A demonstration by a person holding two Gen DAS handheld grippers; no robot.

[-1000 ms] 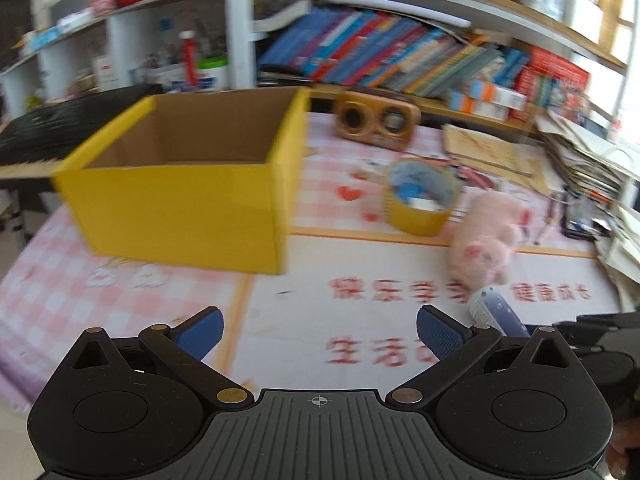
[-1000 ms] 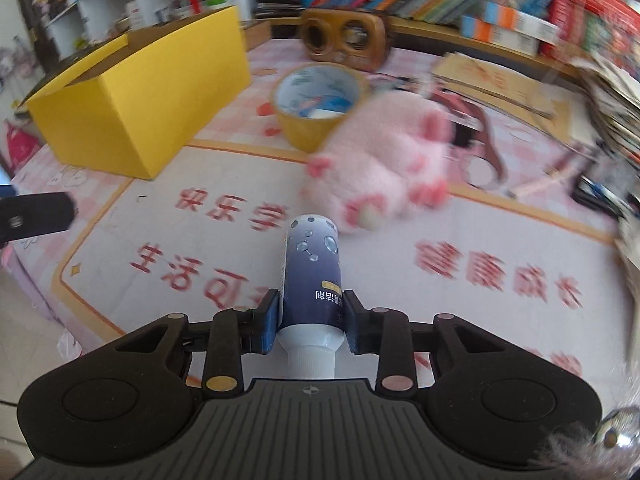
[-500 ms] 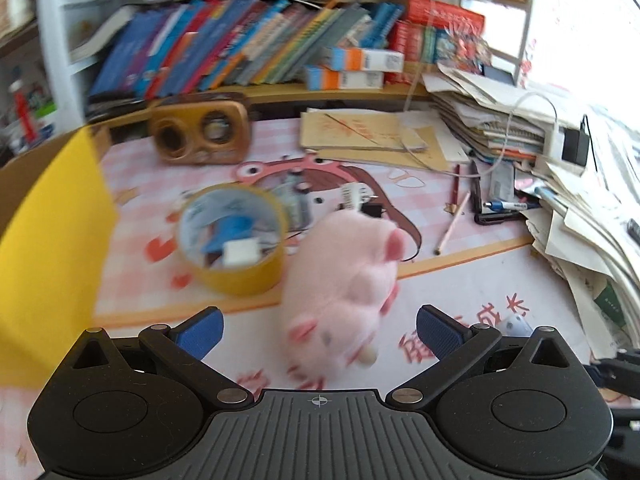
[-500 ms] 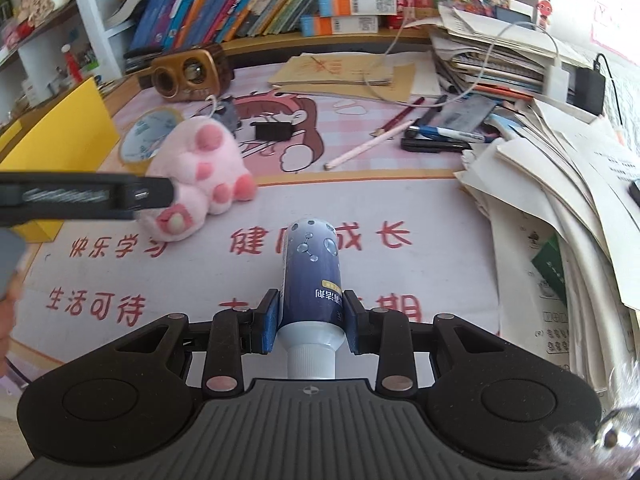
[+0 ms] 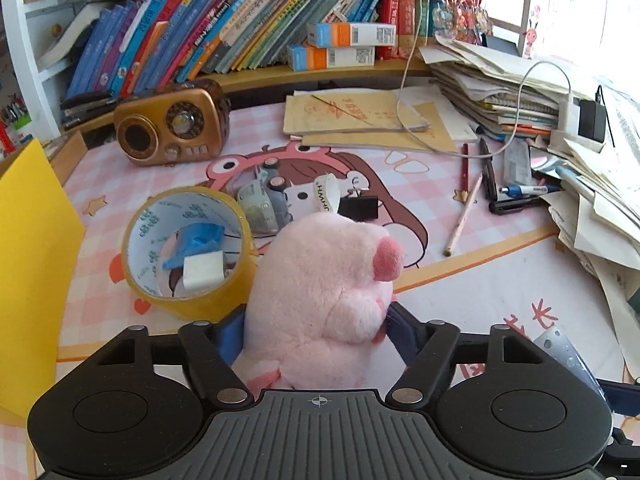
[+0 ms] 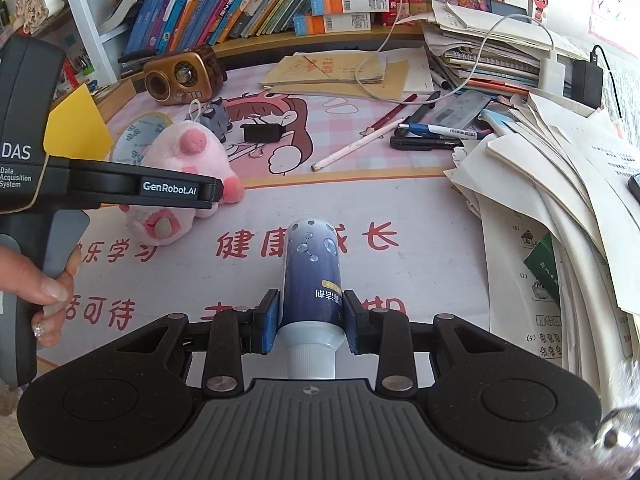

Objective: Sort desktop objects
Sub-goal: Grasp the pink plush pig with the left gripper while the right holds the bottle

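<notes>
A pink plush pig (image 5: 320, 292) lies on the desk mat between the fingers of my left gripper (image 5: 316, 328); the blue pads press its sides. It also shows in the right wrist view (image 6: 176, 168) under the left gripper's arm (image 6: 140, 188). My right gripper (image 6: 308, 316) is shut on a dark blue tube with a white cap (image 6: 312, 272), held above the mat. A yellow cardboard box (image 5: 28, 264) stands at the left edge.
A yellow tape roll (image 5: 188, 252) with small items inside sits left of the pig. A toy car (image 5: 264, 200), black binder clip (image 5: 358, 208), brown radio (image 5: 172, 124), pencils and pens (image 5: 488, 176), and paper stacks (image 6: 560, 184) crowd the desk.
My left gripper swung right from the yellow box to the pig and closed around it. My right gripper turned right, still holding the tube.
</notes>
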